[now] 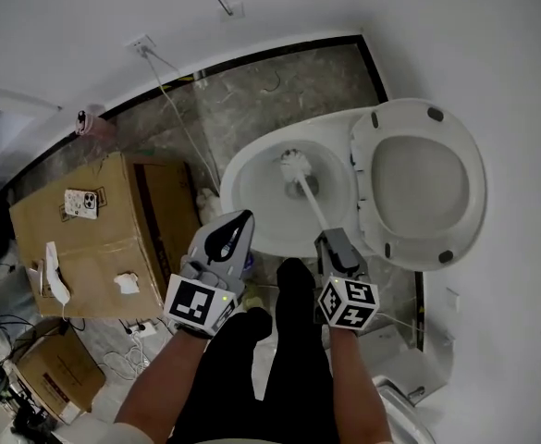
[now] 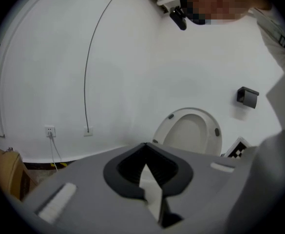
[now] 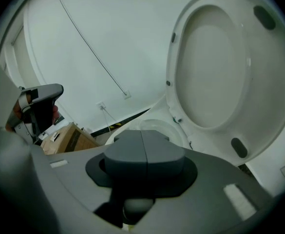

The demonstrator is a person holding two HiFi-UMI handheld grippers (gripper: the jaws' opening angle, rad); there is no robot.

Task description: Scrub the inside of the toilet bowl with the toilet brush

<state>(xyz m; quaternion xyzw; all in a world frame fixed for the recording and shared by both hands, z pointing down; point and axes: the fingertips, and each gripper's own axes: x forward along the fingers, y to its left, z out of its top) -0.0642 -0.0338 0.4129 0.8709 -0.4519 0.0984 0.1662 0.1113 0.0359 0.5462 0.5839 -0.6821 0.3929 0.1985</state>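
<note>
Toilet brush (image 1: 308, 199) in toilet bowl (image 1: 240, 172), right gripper (image 1: 334, 242) apparently clamping it.

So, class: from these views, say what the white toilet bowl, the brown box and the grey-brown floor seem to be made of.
White toilet bowl: probably glazed ceramic, being smooth and moulded in curves with a faint sheen.
Brown box: cardboard, with matte tan faces and flap seams.
Grey-brown floor: polished stone or stone-look tile with pale veins; which one cannot be told.
</note>
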